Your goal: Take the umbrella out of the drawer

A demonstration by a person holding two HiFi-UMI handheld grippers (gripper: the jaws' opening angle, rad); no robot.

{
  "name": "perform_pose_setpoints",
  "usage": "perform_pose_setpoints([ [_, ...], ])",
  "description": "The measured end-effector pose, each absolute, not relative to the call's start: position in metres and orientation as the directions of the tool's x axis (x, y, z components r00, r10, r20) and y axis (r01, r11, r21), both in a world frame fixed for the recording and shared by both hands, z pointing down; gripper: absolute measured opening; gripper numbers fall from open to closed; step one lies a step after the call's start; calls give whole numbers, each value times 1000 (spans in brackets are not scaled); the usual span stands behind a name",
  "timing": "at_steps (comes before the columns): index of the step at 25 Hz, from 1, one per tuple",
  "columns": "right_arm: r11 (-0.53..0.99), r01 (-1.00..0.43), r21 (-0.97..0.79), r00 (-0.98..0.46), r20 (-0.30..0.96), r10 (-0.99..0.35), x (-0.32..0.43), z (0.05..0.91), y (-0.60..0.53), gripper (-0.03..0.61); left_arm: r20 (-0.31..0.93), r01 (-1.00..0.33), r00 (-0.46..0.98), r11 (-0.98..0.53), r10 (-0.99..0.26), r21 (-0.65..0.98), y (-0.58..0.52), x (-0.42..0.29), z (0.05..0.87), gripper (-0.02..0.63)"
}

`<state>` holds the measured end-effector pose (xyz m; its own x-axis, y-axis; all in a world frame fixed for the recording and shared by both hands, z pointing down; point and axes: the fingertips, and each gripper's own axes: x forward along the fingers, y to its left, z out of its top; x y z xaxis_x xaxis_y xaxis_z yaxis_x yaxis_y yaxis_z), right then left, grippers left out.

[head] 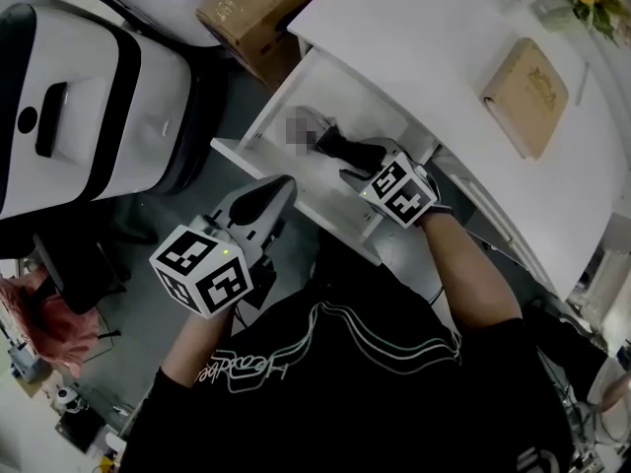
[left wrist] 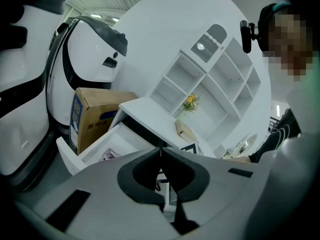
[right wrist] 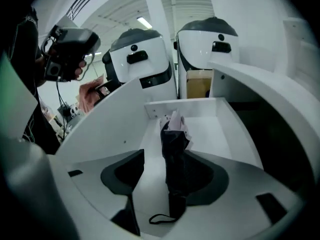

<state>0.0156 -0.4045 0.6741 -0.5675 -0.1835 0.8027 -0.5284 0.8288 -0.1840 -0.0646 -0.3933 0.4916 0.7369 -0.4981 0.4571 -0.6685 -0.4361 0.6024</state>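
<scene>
The big white desk (head: 424, 37) has its drawer (right wrist: 200, 106) pulled open, so that part looks done. The black folded umbrella (right wrist: 175, 154) lies on the drawer floor, not lifted yet. The right gripper (right wrist: 162, 184) is down inside the drawer with its jaws wide apart. The umbrella sits right between them, closer to the right-hand jaw, and does not look squeezed. The left gripper (left wrist: 161, 156) is just in front of the drawer, its jaws pressed together with nothing in them. A thin strap loop (right wrist: 160, 218) lies at the umbrella's near end. What is left is to pinch the umbrella and lift it out.
</scene>
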Motion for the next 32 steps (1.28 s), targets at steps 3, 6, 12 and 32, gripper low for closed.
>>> perform_pose_setpoints([
  [3,864,-480,-149,-516,844,-142,14,703,-412,232,473,-692,710,-393,-521,606,-405,-76,498,23],
  [6,890,-440,-119,-473,873,-118,11,725,-420,232,485,-705,694,-366,-531,608,-413,-85,506,23],
  [12,916,-392,-89,-407,909,-87,6,762,-428,232,509,-720,676,-329,-533,612,-417,-95,518,23],
  [32,910,-409,-66,-345,935,-87,-1,782,-433,213,519,-731,658,-295,-546,616,-412,-108,528,23],
])
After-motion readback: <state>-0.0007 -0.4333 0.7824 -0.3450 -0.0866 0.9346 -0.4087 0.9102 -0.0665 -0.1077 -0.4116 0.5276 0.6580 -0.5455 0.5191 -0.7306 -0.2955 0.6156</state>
